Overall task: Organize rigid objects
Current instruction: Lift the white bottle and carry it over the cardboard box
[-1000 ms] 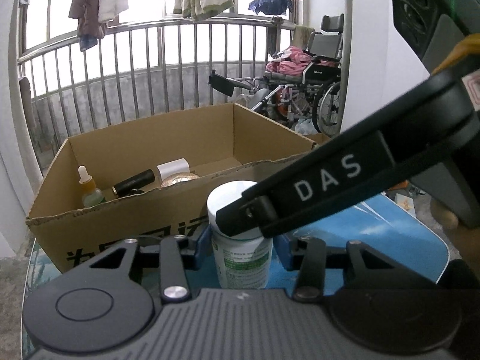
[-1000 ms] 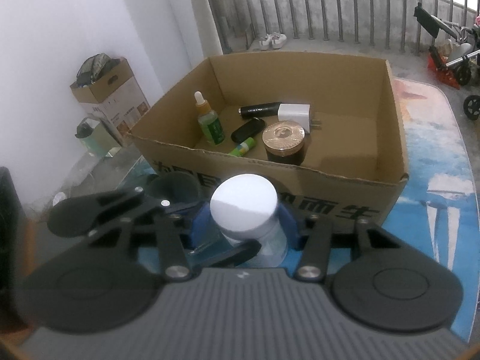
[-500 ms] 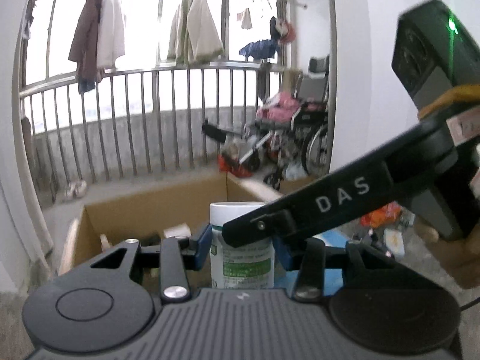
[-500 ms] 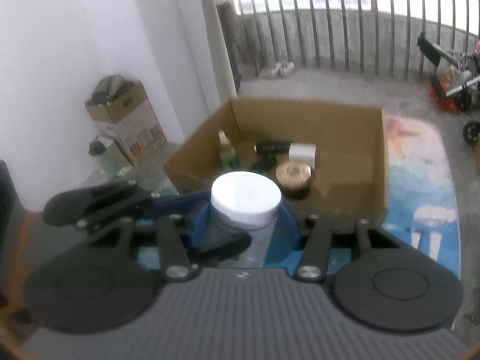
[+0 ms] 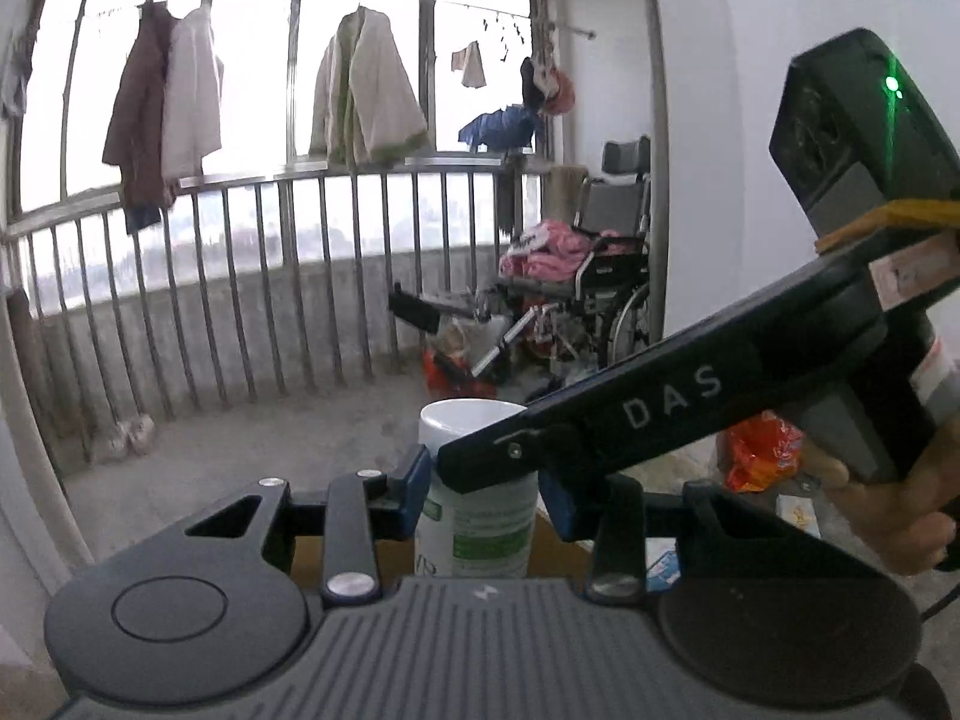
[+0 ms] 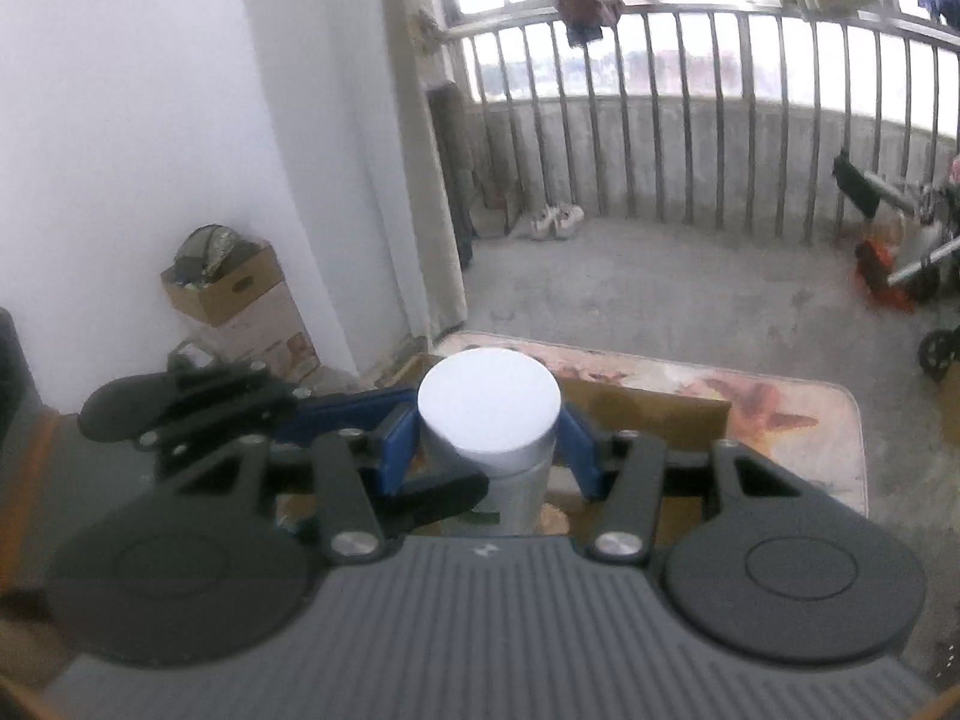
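In the left wrist view, our left claw is closing its blue pads on the white bottle; the right claw's finger crosses its cap. In the right wrist view, our right claw pinches the same bottle above the cardboard box.

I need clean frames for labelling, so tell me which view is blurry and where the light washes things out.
Left wrist view: fairly sharp on the bottle, but the windows behind the hanging clothes are blown out white, and the fisheye bends the railing. Right wrist view: softer all over, smeared at the shoes and bottle cap, with glare along the top.
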